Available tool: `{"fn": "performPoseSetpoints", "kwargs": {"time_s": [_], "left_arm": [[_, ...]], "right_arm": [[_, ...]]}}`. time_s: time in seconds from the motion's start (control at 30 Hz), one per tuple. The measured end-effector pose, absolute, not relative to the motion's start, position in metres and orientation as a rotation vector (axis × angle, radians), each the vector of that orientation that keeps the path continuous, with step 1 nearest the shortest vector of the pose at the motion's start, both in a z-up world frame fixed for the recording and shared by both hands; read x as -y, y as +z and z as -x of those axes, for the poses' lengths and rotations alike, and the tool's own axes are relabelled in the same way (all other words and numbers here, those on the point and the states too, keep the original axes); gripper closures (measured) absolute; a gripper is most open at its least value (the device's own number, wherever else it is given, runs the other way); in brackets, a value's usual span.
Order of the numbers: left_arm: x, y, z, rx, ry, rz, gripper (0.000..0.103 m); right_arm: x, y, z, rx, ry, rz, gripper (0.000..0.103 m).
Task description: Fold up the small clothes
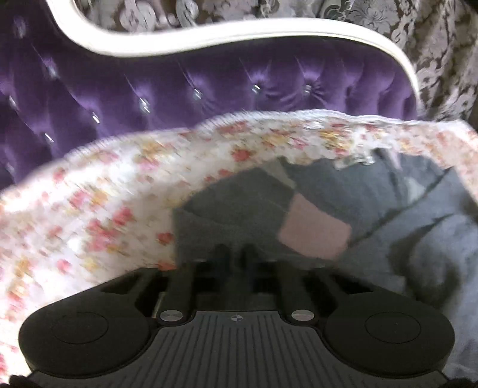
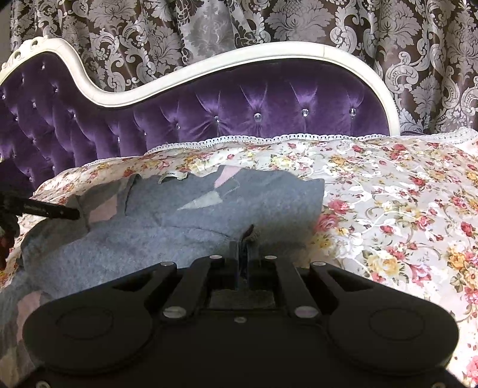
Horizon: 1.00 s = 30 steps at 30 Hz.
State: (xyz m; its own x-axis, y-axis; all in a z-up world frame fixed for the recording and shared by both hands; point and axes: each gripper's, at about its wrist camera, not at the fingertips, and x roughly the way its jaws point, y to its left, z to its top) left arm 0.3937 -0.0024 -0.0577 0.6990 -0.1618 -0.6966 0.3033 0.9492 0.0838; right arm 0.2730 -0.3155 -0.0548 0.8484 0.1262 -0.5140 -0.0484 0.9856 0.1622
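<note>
A small grey fleece garment [image 2: 167,221] with pink patches lies on a flowered bedspread [image 2: 388,191]. My right gripper [image 2: 247,238] is shut on a fold of its near edge and holds it pinched. In the blurred left wrist view the garment [image 1: 358,191] and its pink patch [image 1: 316,235] lie just ahead. My left gripper [image 1: 234,253] has its fingers close together on the grey cloth. The left gripper's fingertips also show in the right wrist view [image 2: 71,213], at the garment's left sleeve.
A purple tufted headboard [image 2: 239,110] with a white frame stands behind the bed. Patterned curtains [image 2: 269,24] hang behind it. The bedspread's lace edge [image 2: 269,138] runs along the headboard. Flowered cover extends to the right of the garment.
</note>
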Motion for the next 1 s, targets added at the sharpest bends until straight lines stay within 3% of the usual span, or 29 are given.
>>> {"fn": "performPoseSetpoints", "kwargs": {"time_s": [0.37,0.4,0.47,0.57,0.7,0.77,0.83,1.0], "left_arm": [[-0.082,-0.056,-0.398,-0.775,-0.051,-0.002,0.093],[-0.084,-0.053,-0.395,-0.769,-0.053,0.01,0.091],[-0.086,-0.047,-0.384,-0.747,-0.067,0.03,0.075],[-0.088,-0.034,-0.357,-0.711,-0.114,0.1,0.069],[-0.078,-0.027,-0.321,-0.674,-0.159,0.114,0.052],[-0.072,-0.029,-0.303,-0.669,-0.177,0.115,0.049],[-0.066,-0.033,-0.289,-0.669,-0.184,0.098,0.046],[-0.057,-0.047,-0.267,-0.687,-0.198,0.06,0.045]], "right_arm": [[0.334,-0.048,-0.27,-0.54,0.032,-0.171,0.091],[0.334,-0.048,-0.27,-0.542,0.022,-0.163,0.091],[0.335,-0.046,-0.269,-0.534,0.004,-0.168,0.091],[0.338,-0.044,-0.269,-0.544,-0.017,-0.186,0.085],[0.331,-0.032,-0.268,-0.513,-0.052,-0.15,0.083],[0.326,-0.023,-0.271,-0.501,-0.002,-0.166,0.076],[0.315,-0.017,-0.277,-0.505,0.088,-0.187,0.059],[0.262,-0.004,-0.3,-0.533,0.322,-0.157,0.059]]}}
